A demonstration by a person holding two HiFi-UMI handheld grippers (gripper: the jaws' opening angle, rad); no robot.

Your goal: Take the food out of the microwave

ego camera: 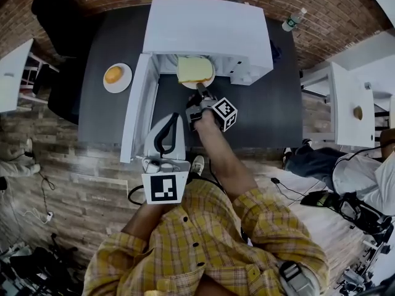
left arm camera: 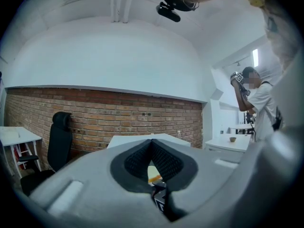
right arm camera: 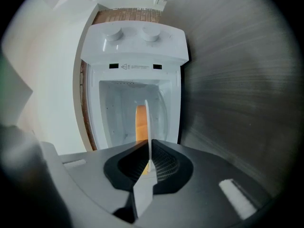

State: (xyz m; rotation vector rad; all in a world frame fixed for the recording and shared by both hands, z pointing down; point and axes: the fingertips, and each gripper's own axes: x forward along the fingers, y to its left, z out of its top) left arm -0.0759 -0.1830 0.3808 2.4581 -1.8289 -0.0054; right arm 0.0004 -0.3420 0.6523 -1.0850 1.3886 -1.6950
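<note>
Now my right claw (right arm camera: 148, 163) clamped on the plate (right arm camera: 147, 122) rim, centre frame, left claw (left arm camera: 152, 144) closed, empty, only head view shows the bun (ego camera: 113, 74), upper left

1. The microwave (ego camera: 207, 26) has a smooth, matt white casing.
2. The worktop (ego camera: 271, 103) is dark, matt, faintly grained.
3. The wall (left arm camera: 104, 113) is rough brick.
4. The right tool (right arm camera: 148, 151) has black ribbed pads.
</note>
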